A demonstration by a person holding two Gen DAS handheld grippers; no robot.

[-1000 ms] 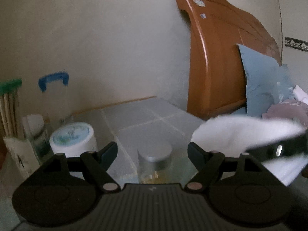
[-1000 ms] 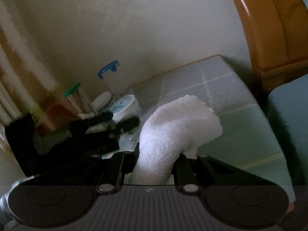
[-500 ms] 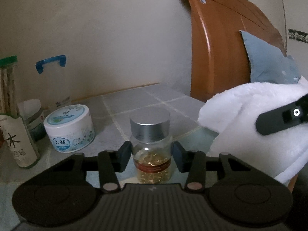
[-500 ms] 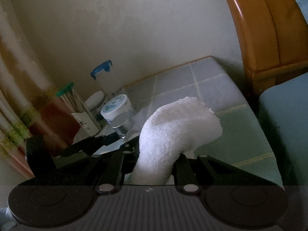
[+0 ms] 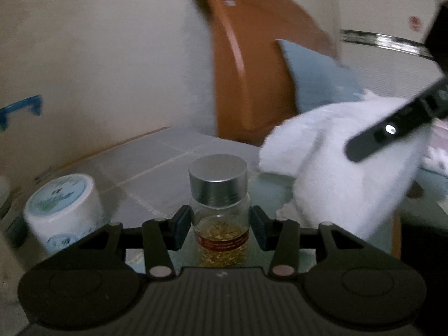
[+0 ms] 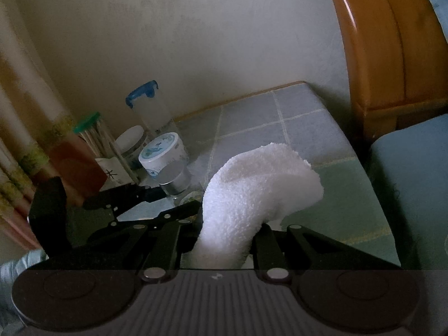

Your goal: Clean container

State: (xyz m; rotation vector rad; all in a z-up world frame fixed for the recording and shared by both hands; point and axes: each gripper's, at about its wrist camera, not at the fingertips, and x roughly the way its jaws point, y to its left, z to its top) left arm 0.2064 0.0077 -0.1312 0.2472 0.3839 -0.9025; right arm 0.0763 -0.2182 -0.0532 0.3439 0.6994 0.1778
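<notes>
Closed since before: left hand-held gripper (image 5: 221,224) clamps bottle (image 5: 219,212) | right hand-held gripper (image 6: 224,240) pinches towel (image 6: 252,190) | sticks jar (image 6: 98,142) right-view only

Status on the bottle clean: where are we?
Done: left hand-held gripper is shut on the bottle, and right hand-held gripper is shut on the white cloth. In hand: cloth sits beside the bottle, not visibly touching. Left: wiping the glass and silver cap; no wiping shows yet.

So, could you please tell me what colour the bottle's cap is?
Silver-grey metal; the bottle's cap shows best in the left wrist view.
</notes>
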